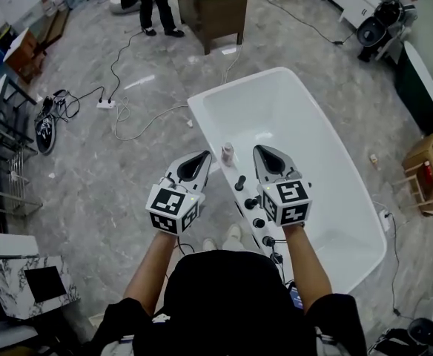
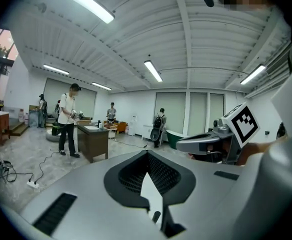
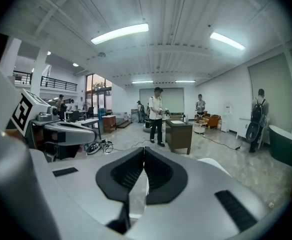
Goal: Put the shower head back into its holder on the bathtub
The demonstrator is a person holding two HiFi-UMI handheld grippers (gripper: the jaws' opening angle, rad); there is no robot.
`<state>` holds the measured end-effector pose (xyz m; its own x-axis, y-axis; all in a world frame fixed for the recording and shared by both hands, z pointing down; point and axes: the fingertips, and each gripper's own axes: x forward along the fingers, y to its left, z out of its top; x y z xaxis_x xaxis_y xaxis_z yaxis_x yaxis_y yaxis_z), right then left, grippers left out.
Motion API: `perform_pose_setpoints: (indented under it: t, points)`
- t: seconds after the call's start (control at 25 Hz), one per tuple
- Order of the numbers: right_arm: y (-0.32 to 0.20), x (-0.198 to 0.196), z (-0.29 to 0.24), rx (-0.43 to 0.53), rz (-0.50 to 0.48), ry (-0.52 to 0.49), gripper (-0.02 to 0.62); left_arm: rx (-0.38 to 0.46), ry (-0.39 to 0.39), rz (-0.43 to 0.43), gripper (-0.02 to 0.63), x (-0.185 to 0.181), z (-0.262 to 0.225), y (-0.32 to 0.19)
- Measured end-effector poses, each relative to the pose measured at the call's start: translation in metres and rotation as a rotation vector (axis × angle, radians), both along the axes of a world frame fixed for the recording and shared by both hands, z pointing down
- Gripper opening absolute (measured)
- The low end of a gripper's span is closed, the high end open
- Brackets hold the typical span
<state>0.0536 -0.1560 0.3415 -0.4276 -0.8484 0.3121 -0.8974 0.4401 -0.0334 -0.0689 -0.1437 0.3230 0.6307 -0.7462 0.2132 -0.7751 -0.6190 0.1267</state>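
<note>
I hold both tools side by side over the near end of the white bathtub (image 1: 239,80); my left hand-held gripper (image 1: 204,156) has its jaws together at the tips, with nothing between them; my right hand-held gripper (image 1: 262,153) is closed in the same way and also empty; both point away from me, towards the far end of the tub. A small pale fitting (image 1: 227,152) stands on the rim between the two tips; a row of black fittings (image 1: 240,183) runs along the rim towards me, partly under my right hand; I cannot tell which of these is the shower head, or whether it sits in its holder. Beyond the tub stands a dark bench (image 1: 213,10), with a person (image 1: 157,2) beside it; cables (image 1: 116,73) trail over the grey floor (image 1: 90,162).
</note>
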Motion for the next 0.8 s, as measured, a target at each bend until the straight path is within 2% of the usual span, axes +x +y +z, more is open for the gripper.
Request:
perform_pose_setpoints:
  t: [0.2, 0.4, 0.8]
  points:
    - [0.000, 0.002, -0.033, 0.079, 0.009, -0.018, 0.023, 0.069, -0.007, -0.018, 0.014, -0.010, -0.029, 0.000]
    - [-0.001, 0.001, -0.062, 0.147, 0.010, -0.023, 0.023, 0.102, -0.004, -0.036, 0.014, -0.022, -0.045, -0.002]
    - [0.003, -0.004, -0.083, 0.200, -0.006, -0.033, 0.023, 0.150, 0.017, -0.043, 0.014, -0.020, -0.074, 0.004]
